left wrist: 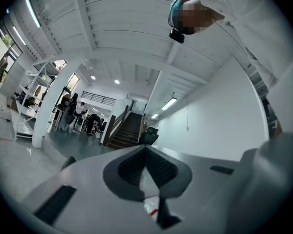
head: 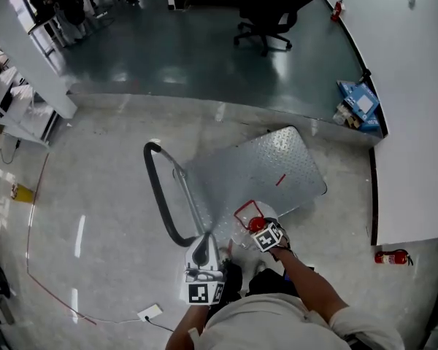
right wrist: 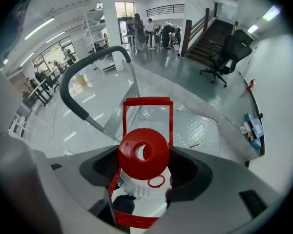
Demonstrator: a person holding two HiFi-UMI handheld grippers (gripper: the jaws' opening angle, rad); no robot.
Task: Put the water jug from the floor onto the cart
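A clear water jug with a red cap and a red carry handle sits at the near edge of the cart. My right gripper is shut on its neck, just under the cap. I cannot tell whether the jug rests on anything. The cart is a flat steel deck with a black hoop handle on its left end. My left gripper is beside that handle's base, shut on nothing, and its jaws point up at the ceiling.
A black office chair stands far back on the dark floor. Blue boxes lie against the white wall on the right, and a fire extinguisher lies at its base. A white pillar stands at the left.
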